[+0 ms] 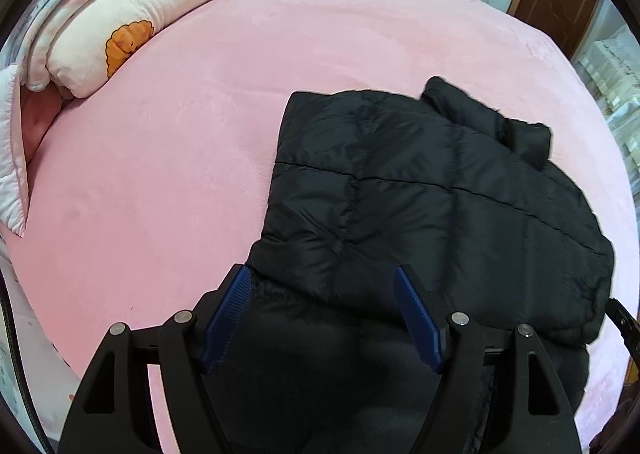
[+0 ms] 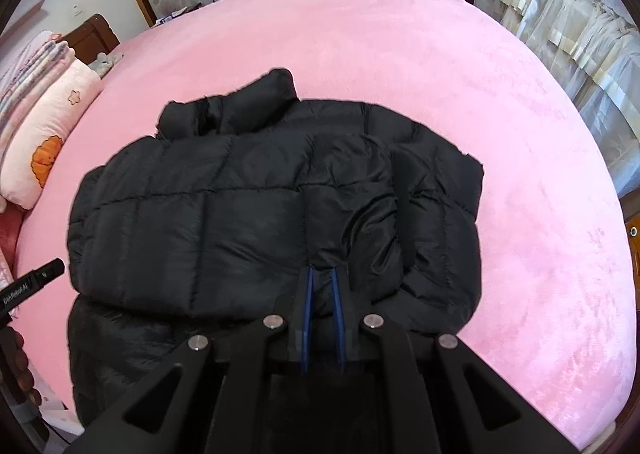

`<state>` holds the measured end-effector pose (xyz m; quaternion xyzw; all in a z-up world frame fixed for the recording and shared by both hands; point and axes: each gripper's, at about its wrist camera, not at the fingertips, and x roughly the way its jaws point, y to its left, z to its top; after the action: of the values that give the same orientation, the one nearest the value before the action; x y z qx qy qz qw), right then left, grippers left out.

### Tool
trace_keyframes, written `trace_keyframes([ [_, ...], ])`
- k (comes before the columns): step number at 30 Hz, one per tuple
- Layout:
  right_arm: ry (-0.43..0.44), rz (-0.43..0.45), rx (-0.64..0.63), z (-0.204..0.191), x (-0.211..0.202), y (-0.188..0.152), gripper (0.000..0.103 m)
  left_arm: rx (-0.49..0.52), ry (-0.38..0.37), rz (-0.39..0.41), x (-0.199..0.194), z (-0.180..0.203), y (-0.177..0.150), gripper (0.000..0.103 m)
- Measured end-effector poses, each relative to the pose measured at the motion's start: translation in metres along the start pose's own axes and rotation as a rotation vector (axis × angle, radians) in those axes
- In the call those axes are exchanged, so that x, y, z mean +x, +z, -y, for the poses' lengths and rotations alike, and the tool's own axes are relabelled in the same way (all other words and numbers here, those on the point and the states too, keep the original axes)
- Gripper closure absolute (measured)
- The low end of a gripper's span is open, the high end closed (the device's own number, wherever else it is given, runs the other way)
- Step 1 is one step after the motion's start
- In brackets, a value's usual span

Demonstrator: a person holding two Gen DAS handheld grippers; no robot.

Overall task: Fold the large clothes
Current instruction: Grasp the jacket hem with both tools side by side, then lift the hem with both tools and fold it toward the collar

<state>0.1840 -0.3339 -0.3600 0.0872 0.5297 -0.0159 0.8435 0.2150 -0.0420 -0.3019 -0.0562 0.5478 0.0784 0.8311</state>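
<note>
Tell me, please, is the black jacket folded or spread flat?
Folded: the black jacket lies doubled over itself on the pink bed.

- the near end of the black puffy jacket [image 1: 420, 190] is hidden behind the left gripper [image 1: 322, 286].
- the right gripper [image 2: 322, 282] covers the jacket's near edge too.
- the folded blankets [image 1: 100, 10] are cut off at the picture's side.

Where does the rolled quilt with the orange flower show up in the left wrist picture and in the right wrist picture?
Left wrist: the rolled quilt lies upper left, on the pink bed's far-left edge.
Right wrist: the rolled quilt sits at the left edge, at mid height, left of the black puffer jacket.
Shared landmark: the jacket's stand-up collar, on the jacket's far edge.
</note>
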Motion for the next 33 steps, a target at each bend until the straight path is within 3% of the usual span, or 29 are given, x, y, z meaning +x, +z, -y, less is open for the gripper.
trace_keyframes([
  [9,0.036,0.06,0.015,-0.006,-0.047,0.005,0.093,0.028,-0.051,0.035,-0.055,0.003,-0.005,0.027],
  [14,0.061,0.108,0.047,-0.006,-0.072,0.0,0.082,0.051,-0.089,0.049,-0.079,-0.002,-0.008,0.027],
  [19,0.063,0.145,0.06,-0.01,-0.094,-0.012,0.081,0.056,-0.127,0.081,-0.098,-0.014,-0.016,0.027],
  [27,0.099,0.254,0.106,-0.011,-0.13,-0.064,0.072,0.018,-0.197,0.141,-0.122,-0.056,-0.043,0.027],
  [33,0.125,0.287,0.14,-0.006,-0.146,-0.112,0.072,0.035,-0.235,0.152,-0.118,-0.083,-0.088,0.027],
])
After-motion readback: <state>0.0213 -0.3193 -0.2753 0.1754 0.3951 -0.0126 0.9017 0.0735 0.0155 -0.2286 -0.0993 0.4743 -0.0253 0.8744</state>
